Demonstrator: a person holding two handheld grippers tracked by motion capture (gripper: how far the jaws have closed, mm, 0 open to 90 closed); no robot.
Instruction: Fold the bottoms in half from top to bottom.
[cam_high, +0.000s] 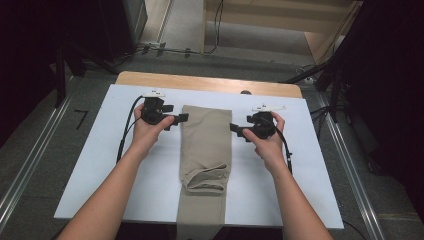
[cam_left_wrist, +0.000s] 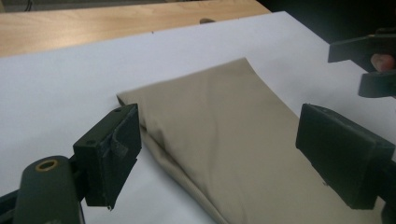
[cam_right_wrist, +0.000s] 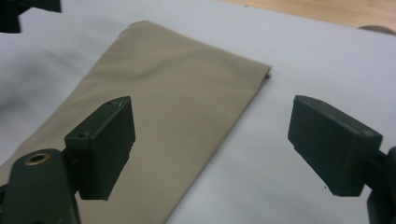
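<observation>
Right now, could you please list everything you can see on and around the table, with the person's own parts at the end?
Folded garment: one, khaki, lengthwise down the middle of the sheet, near end hanging over the near edge.
Sheet: one, white, covering most of the tabletop.
Table: one, light wood, bare along the far edge.
Small round object: one, dark, at the sheet's far edge; too small to identify.
Floor cables: several, black, beyond the table.
Stands: dark, right of the table.
Left gripper: one, black, open, left of the garment.
Right gripper: one, black, open, right of the garment.
Forearms: two, bare, from the bottom.
</observation>
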